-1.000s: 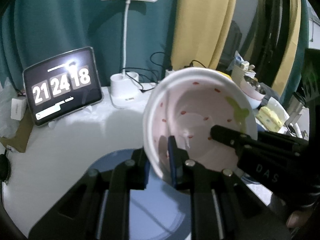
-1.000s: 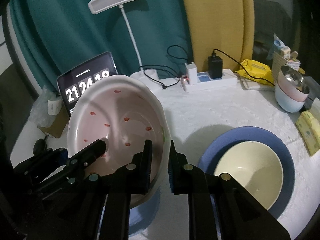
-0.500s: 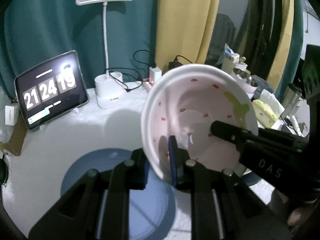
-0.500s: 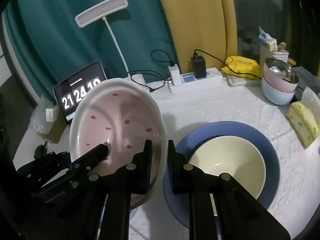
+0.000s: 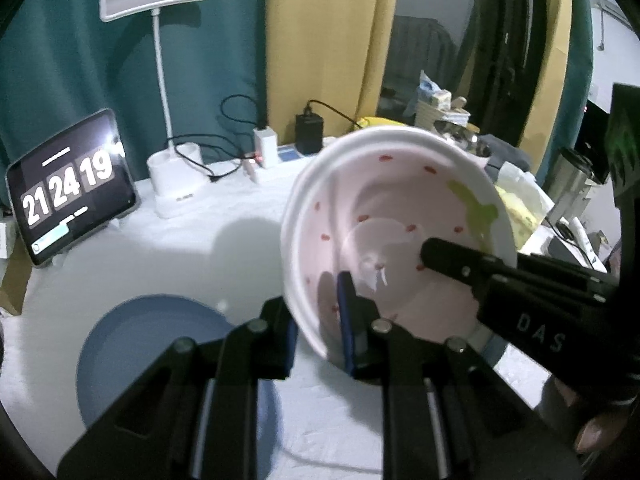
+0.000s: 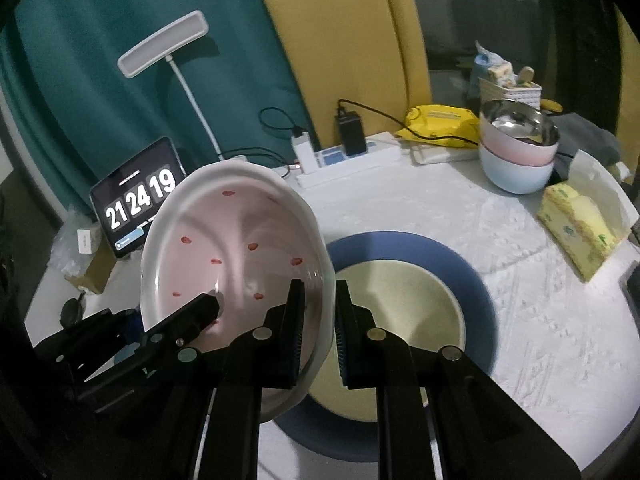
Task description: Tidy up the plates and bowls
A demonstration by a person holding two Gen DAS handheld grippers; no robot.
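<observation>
A pink bowl with red spots [image 5: 400, 220] hangs tilted above the white table, held by both grippers. My left gripper [image 5: 316, 328] is shut on its near left rim, one finger inside and one outside. My right gripper [image 6: 320, 312] is shut on the opposite rim of the same pink bowl [image 6: 224, 248]. The right gripper's finger [image 5: 440, 252] reaches into the bowl in the left wrist view. Just right of and below the bowl, a cream bowl [image 6: 400, 300] sits in a blue plate [image 6: 476, 280]. A second, empty blue plate [image 5: 140, 344] lies at lower left.
A stack of pastel bowls topped by a metal one [image 6: 516, 152] stands at the back right, beside a yellow tissue pack [image 6: 576, 232]. A tablet clock [image 5: 68, 188], a white desk lamp [image 5: 172, 184] and a power strip with chargers [image 6: 348, 156] line the back edge.
Both grippers have carried the pink bowl to the right across the table. The blue plate with the cream bowl now lies closer beneath it, and the empty blue plate has slid left in view.
</observation>
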